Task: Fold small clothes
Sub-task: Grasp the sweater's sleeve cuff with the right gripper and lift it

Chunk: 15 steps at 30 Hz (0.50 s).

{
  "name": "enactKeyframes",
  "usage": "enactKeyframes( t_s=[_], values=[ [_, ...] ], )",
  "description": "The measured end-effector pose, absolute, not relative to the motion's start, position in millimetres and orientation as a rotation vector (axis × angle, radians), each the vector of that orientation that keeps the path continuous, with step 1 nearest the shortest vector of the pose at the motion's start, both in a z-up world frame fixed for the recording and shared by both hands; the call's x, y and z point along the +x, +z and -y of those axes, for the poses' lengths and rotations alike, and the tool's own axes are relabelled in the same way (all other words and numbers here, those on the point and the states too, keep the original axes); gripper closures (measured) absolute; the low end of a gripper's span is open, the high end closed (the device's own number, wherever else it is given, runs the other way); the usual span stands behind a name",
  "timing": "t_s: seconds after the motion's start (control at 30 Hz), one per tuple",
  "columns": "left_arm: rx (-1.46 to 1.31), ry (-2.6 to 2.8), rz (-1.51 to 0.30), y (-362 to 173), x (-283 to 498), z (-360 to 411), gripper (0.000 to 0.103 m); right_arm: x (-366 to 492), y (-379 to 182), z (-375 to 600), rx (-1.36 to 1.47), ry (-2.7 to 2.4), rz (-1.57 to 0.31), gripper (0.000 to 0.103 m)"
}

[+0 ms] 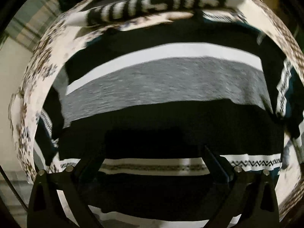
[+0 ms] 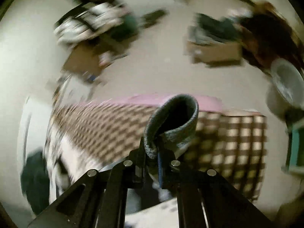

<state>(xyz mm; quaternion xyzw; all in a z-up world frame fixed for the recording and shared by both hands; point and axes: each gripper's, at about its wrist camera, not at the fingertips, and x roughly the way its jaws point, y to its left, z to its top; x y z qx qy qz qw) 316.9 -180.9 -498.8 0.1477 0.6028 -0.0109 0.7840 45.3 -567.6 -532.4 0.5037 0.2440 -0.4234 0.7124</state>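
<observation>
Fabric fills your left view: a striped garment [image 1: 163, 83] in black, white and grey lies flat on a speckled cloth [image 1: 45, 60]. Your left hand-held gripper [image 1: 152, 163] hovers over its near edge, jaws wide apart and empty. Your right hand-held gripper [image 2: 154, 152] is clamped on a grey sock [image 2: 171, 121], its cuff curling above a checked cloth [image 2: 237, 136].

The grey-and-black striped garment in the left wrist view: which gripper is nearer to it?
Left. The left gripper hovers open directly over the striped garment; the right gripper, shut on a grey sock, shows no such garment nearby.
</observation>
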Motion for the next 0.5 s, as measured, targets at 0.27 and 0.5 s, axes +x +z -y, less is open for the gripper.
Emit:
enactKeyframes(
  t_s=[0.27, 0.5],
  values=[
    [0.142, 0.156, -1.28, -482, 320, 76, 0.0, 272, -493, 410, 0.792, -0.43, -0.766, 0.093],
    [-0.002, 0.372, -1.28, -477, 305, -42, 0.0, 414, -552, 186, 0.515, -0.105, -1.006, 0.094]
  ],
)
